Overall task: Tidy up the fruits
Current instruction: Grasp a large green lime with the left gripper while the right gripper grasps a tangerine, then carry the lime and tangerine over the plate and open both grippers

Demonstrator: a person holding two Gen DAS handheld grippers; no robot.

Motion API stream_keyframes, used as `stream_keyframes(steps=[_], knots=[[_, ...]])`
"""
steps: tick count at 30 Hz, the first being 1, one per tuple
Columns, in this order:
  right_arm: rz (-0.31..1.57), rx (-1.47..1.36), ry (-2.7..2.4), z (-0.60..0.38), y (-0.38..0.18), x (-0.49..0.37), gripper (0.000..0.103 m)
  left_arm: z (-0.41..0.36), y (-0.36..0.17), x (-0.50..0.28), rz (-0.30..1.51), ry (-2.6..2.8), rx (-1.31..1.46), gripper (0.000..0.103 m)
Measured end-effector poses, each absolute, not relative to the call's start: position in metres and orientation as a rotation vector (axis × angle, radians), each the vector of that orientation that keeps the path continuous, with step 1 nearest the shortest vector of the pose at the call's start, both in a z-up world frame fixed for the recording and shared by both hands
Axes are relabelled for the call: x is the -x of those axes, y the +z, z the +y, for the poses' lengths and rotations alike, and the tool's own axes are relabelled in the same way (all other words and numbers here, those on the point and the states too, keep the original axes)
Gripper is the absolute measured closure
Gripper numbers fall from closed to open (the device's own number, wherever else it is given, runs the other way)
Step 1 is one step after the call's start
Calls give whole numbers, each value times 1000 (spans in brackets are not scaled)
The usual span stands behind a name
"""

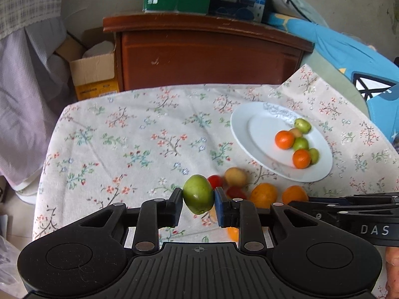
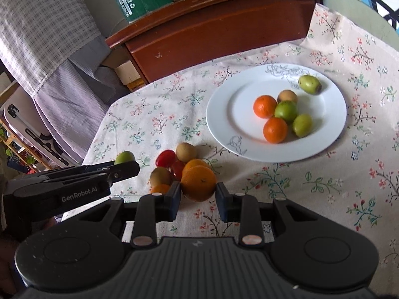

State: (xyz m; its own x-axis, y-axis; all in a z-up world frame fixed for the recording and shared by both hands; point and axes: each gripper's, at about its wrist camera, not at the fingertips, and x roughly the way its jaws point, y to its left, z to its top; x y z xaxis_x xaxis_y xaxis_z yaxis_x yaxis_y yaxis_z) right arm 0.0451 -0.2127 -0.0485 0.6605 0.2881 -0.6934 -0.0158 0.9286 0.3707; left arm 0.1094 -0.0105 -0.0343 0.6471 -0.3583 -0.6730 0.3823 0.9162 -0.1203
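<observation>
Right wrist view: left claw (image 2: 124, 165) housing reads "GenRobot.AI".

tablecloth (image 2: 324, 174) looks like matte woven cotton with a flower print, and the white plate (image 2: 224, 114) is glossy glazed ceramic. Both grippers are matte black plastic with ribbed tops. cabinet (image 1: 199, 57) behind is reddish varnished wood, kinda scuffed

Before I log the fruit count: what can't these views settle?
- Orange piece, left wrist view: mostly hidden behind the left gripper, which holds the green fruit.
- Small orange fruit, right wrist view: partly behind the right gripper.
- Plate fruits: blurred in the left view.
</observation>
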Motion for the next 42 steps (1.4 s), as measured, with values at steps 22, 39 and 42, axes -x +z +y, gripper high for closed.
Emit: stream_keyframes(steps=[22,39,42], knots=[[679,-322,103,-262,3,-75,73,-49,8,-139,694,-542,-11,78],[685,-372,57,-291,-17,-124,73,-89,-11,-168,731,-593,-51,78],[697,-369,58,-292,-21,-132,73,-95,-17,-171,745,-597,-53,78]])
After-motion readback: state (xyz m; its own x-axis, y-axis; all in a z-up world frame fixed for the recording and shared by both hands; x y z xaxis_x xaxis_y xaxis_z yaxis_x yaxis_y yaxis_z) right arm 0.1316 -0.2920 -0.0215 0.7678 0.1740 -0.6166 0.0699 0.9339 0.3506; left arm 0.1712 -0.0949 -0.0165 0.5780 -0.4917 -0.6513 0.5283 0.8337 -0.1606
